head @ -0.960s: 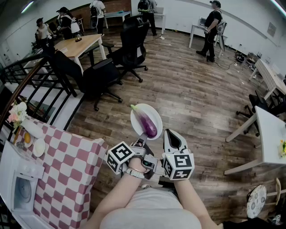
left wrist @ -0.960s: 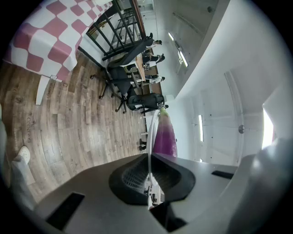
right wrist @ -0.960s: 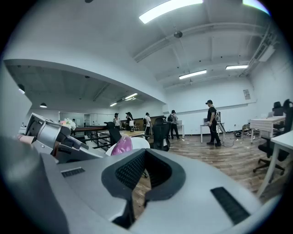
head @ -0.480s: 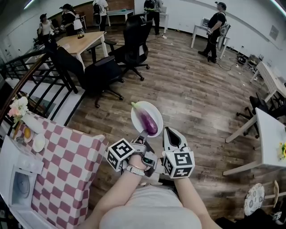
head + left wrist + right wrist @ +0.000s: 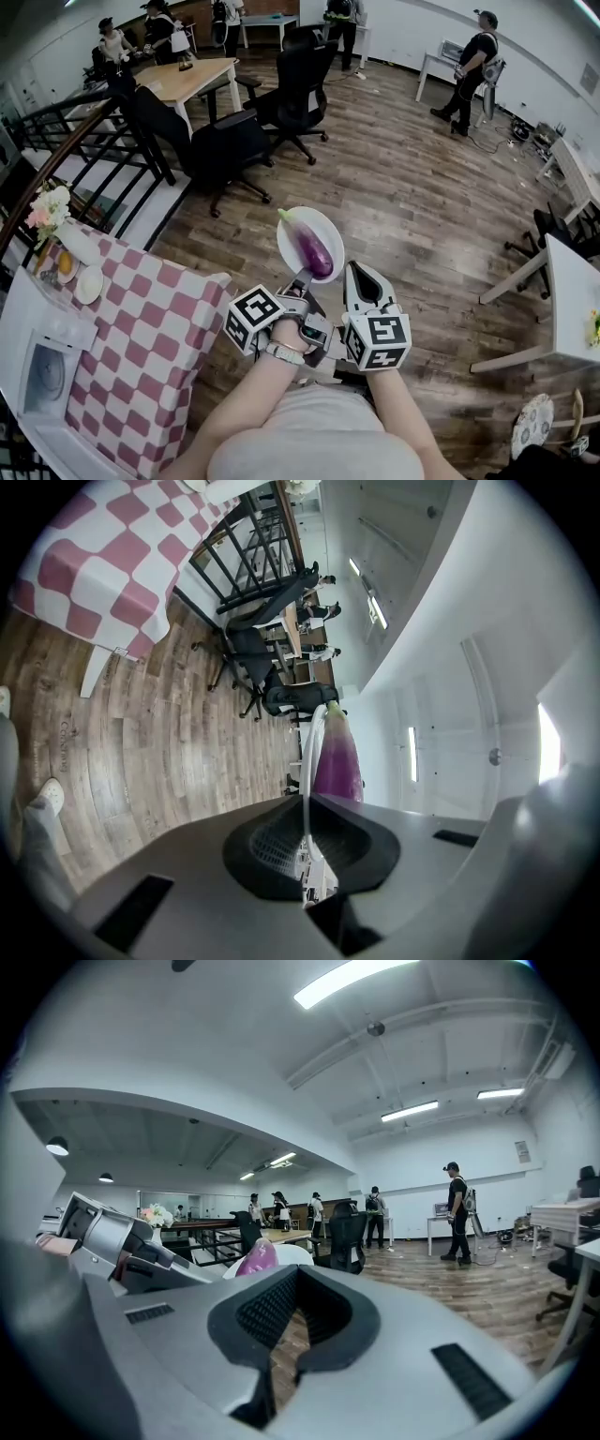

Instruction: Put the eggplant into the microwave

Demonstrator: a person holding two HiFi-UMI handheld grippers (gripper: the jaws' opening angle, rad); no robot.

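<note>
One eggplant [image 5: 314, 251] (plate [image 5: 330, 232] in left gripper [image 5: 302, 279])

No word, brand or number could be read anywhere. The cube [image 5: 251, 320] on the left hand-held gripper [image 5: 302, 281] and the one [image 5: 379, 339] on the right hand-held gripper [image 5: 361, 272] bore only black-and-white square patterns, without letters or digits. A small sign [image 5: 521, 1151] on the far wall [image 5: 450, 1138], at the right, was too small to read.
</note>
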